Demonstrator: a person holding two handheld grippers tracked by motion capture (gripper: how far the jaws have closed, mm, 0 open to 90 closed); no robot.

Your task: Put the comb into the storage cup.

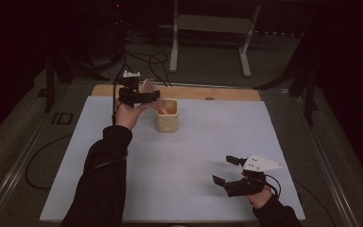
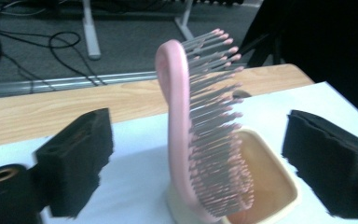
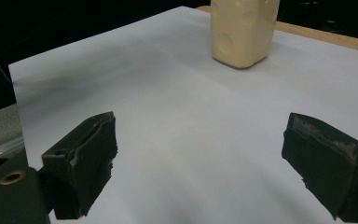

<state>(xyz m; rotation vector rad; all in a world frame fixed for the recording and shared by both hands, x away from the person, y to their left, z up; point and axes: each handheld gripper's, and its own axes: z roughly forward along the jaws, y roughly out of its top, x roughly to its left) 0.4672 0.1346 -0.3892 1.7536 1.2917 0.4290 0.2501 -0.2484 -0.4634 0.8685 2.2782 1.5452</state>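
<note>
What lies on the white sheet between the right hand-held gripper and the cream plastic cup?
Nothing: in the right gripper view, the white sheet is bare from the right hand-held gripper up to the cream plastic cup.

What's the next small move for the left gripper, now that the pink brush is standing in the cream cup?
Probably draw the left gripper straight back, away from the pink hairbrush. Its jaws stand wide open on either side with gaps to the brush, which stands with its lower end inside the cream cup. Backing out along that line should avoid tipping it. The right gripper is open, far away.
</note>
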